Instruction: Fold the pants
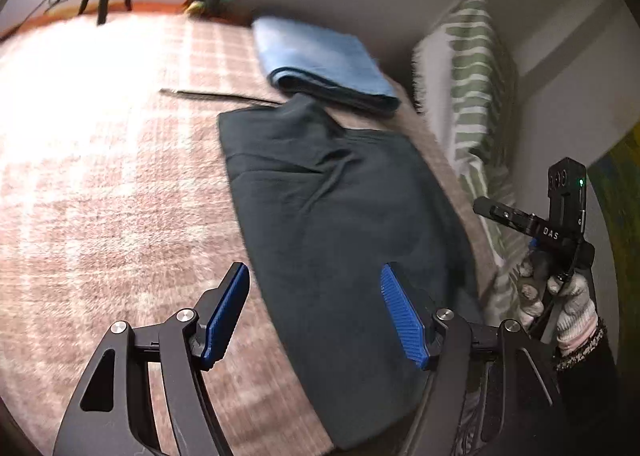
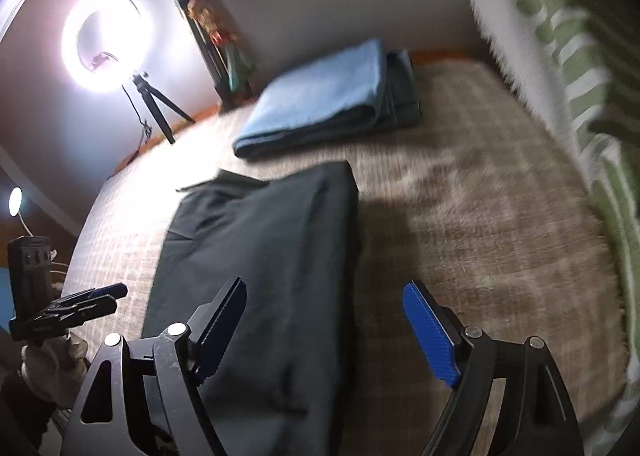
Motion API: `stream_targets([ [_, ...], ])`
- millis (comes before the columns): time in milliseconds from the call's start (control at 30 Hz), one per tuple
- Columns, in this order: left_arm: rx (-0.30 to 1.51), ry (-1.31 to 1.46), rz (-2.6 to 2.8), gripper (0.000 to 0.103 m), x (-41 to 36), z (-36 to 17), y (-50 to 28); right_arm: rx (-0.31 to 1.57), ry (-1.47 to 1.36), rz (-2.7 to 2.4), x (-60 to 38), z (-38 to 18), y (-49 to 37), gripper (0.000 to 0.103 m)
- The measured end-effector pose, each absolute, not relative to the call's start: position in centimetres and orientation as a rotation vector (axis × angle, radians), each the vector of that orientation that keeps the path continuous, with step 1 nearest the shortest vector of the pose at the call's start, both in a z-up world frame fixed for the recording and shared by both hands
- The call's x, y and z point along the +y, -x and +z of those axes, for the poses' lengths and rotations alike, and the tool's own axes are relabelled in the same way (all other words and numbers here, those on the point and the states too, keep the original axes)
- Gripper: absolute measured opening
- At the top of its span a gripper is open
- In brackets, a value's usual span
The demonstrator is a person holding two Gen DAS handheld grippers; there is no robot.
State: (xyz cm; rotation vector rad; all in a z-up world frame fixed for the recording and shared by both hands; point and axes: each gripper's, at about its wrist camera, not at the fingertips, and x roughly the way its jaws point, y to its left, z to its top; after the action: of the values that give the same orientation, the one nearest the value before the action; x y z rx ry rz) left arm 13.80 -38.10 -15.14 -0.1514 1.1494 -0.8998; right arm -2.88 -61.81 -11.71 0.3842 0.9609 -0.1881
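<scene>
Dark pants (image 1: pixel 340 224) lie folded into a long slab on the pink-and-white checked blanket (image 1: pixel 100 176); used as landmark below.

Left hand-held gripper (image 1: pixel 316 312): jaws spread wide, nothing between the pads. It hangs over the near end of the pants, one blue pad above the blanket just off the pants' edge, the other above the cloth. No grip on the fabric.

Right hand-held gripper (image 2: pixel 328 336): jaws likewise wide, empty. One pad sits over the pants' near end, the other over bare blanket beside them.

Beyond the pants' far end: folded blue cloth (image 1: pixel 320 60) stacked on darker items, probably the finished pile. A green-striped pillow (image 1: pixel 476 96) stands off the pants' far side. A ring light (image 2: pixel 106 42) on a tripod stands past the blue stack.

Judgement: both grippers hang apart at the near end, likely ready to pinch the corners for another fold.
</scene>
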Motion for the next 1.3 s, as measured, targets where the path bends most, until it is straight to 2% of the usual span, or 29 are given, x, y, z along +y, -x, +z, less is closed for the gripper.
stream_targets([
  [233, 1.232, 0.2, -0.888, 0.068, -38.8, -18.3, -15.6, 1.029, -0.511, -0.067, -64.1, -15.7, 0.4, 0.083],
  [467, 1.214, 0.236, -0.942, 0.068, -39.2, -18.5, -16.2, 1.055, -0.544, 0.018, -64.9, -18.3, -1.0, 0.085],
  [667, 1.171, 0.168, -1.003, 0.065, -40.1, -18.3, -15.6, 1.037, -0.531, 0.074, -64.8, -18.4, -1.2, 0.087],
  [700, 1.171, 0.171, -1.008, 0.065, -40.2, -18.4, -15.7, 1.04, -0.529, 0.085, -64.7, -18.4, -1.3, 0.085],
  [733, 1.167, 0.174, -1.012, 0.064, -40.3, -18.4, -15.7, 1.043, -0.535, 0.099, -64.5, -18.4, -1.4, 0.075],
  [767, 1.167, 0.173, -1.012, 0.058, -40.5, -18.4, -15.9, 1.05, -0.564, 0.133, -64.3, -18.6, -1.5, 0.067],
  [800, 1.167, 0.168, -1.009, 0.055, -40.8, -18.5, -16.1, 1.054, -0.575, 0.138, -64.1, -18.8, -1.6, 0.067],
  [833, 1.165, 0.166, -1.007, 0.046, -41.0, -18.5, -16.2, 1.052, -0.562, 0.135, -63.8, -18.7, -1.7, 0.067],
  [867, 1.167, 0.161, -1.004, 0.034, -41.2, -18.7, -16.4, 1.054, -0.555, 0.137, -63.7, -18.7, -1.8, 0.059],
  [967, 1.186, 0.172, -0.991, 0.019, -41.6, -19.0, -17.0, 1.06, -0.59, 0.15, -63.4, -19.1, -2.1, 0.043],
  [1000, 1.188, 0.176, -0.987, 0.018, -41.7, -19.1, -17.1, 1.057, -0.57, 0.143, -62.9, -19.0, -2.2, 0.041],
  [1067, 1.182, 0.171, -0.978, 0.014, -41.8, -19.0, -17.1, 1.054, -0.536, 0.136, -62.3, -18.5, -2.2, 0.029],
  [1133, 1.17, 0.161, -0.973, 0.012, -42.0, -18.9, -16.9, 1.048, -0.51, 0.112, -61.9, -17.7, -2.0, 0.024],
  [1300, 1.138, 0.161, -0.974, 0.009, -41.8, -18.2, -16.7, 1.036, -0.434, 0.063, -60.5, -15.9, -1.7, 0.02],
])
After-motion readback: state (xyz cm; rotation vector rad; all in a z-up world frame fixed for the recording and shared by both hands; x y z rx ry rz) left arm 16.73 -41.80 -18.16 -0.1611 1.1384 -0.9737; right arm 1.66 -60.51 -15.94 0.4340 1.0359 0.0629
